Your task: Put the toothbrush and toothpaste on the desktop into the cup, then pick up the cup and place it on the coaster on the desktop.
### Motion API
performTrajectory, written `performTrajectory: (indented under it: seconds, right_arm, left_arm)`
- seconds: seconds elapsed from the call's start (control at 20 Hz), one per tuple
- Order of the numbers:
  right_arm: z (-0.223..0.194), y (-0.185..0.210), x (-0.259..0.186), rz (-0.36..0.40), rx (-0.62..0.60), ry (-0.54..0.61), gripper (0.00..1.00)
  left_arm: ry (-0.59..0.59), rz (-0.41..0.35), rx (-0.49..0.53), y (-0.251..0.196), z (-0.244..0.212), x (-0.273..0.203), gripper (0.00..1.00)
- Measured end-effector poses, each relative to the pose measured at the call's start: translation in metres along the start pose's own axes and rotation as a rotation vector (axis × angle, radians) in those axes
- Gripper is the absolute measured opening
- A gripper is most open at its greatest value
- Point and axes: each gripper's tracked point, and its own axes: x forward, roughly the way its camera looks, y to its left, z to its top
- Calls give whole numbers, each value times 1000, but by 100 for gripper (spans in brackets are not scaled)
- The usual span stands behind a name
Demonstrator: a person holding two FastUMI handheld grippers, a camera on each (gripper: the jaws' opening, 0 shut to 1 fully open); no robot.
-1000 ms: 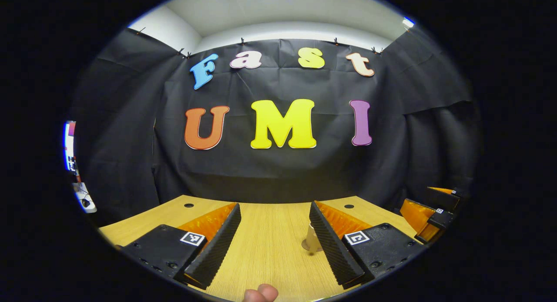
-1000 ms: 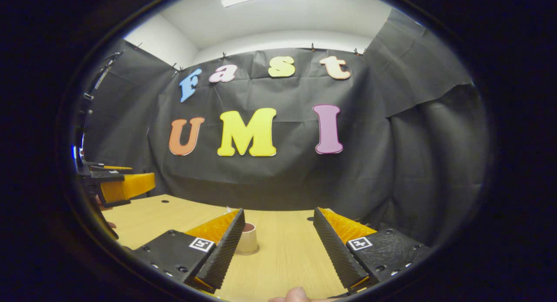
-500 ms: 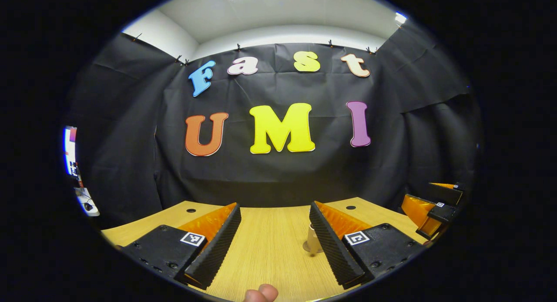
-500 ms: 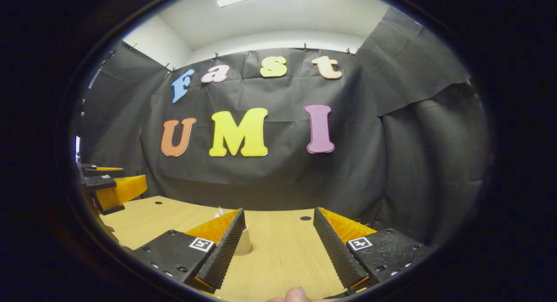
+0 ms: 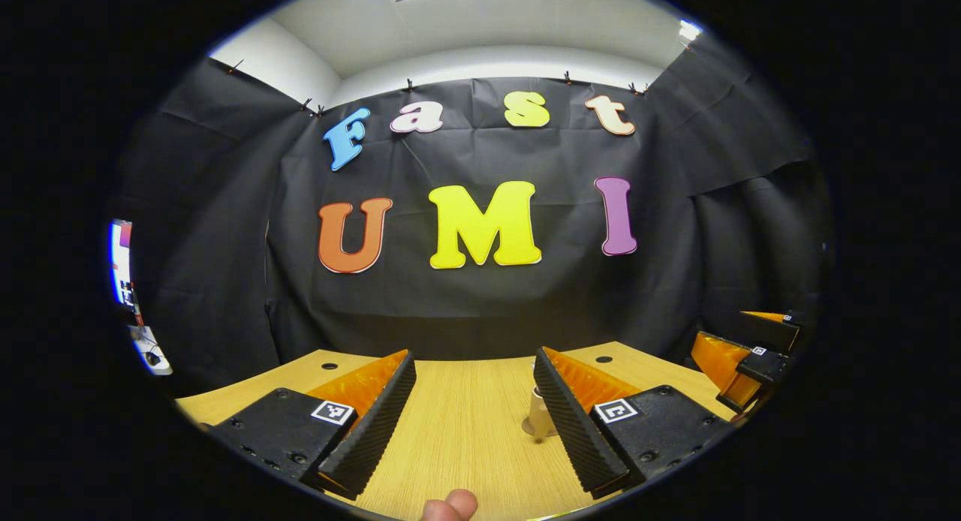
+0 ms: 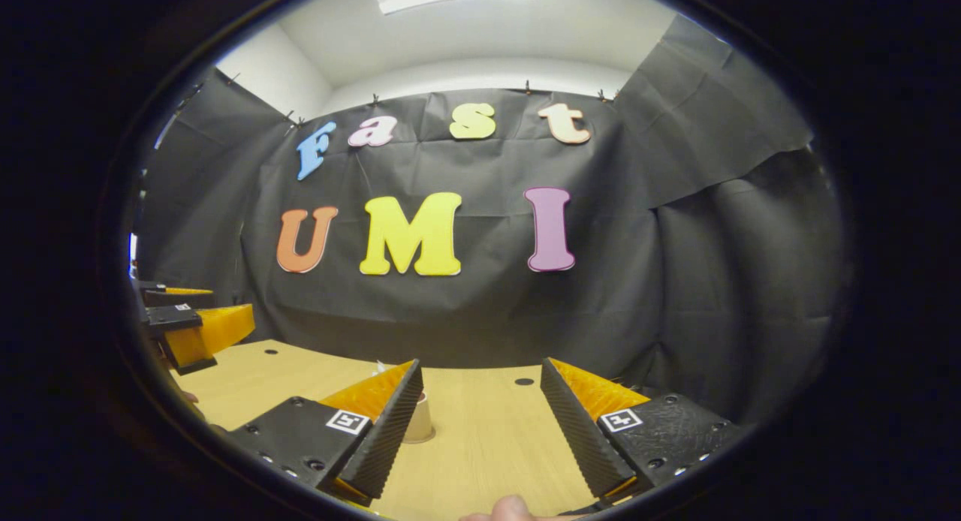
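A beige cup stands upright on the wooden desktop, partly hidden behind the right finger of my left gripper. That gripper is open, nothing between its fingers. In the right gripper view the same cup peeks out from behind the left finger of my right gripper, which is also open and holds nothing. Something white pokes up just behind that finger near the cup; I cannot tell what it is. The right gripper appears far right in the left gripper view. The left gripper appears far left in the right gripper view.
The desktop runs back to the black cloth wall. Small round holes sit near its far edge. A fingertip shows at the bottom of the left gripper view.
Both views have tilted down a little and drifted slightly. In the right gripper view the cup has slid further behind the left finger. Both grippers stay open.
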Motion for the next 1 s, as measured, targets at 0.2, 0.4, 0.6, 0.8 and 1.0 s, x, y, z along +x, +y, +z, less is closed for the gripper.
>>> performTrajectory:
  seconds: [0.2, 0.4, 0.6, 0.8, 1.0]
  right_arm:
    - [1, 3, 0, 6, -3, -2, 92]
    - [1, 3, 0, 3, 2, -1, 92]
    - [0, 2, -1, -1, 0, 6, 92]
    - [1, 2, -1, 1, -5, 8, 92]
    - [-1, 6, 0, 9, -7, 14, 92]
  left_arm:
    - [-3, 6, 5, 4, 1, -3, 100]
    - [-7, 1, 6, 3, 1, -3, 100]
    - [-16, 0, 6, 3, 4, -3, 100]
    - [-21, 0, 4, 3, 5, -2, 100]
    - [-10, -2, 0, 4, 2, -1, 100]
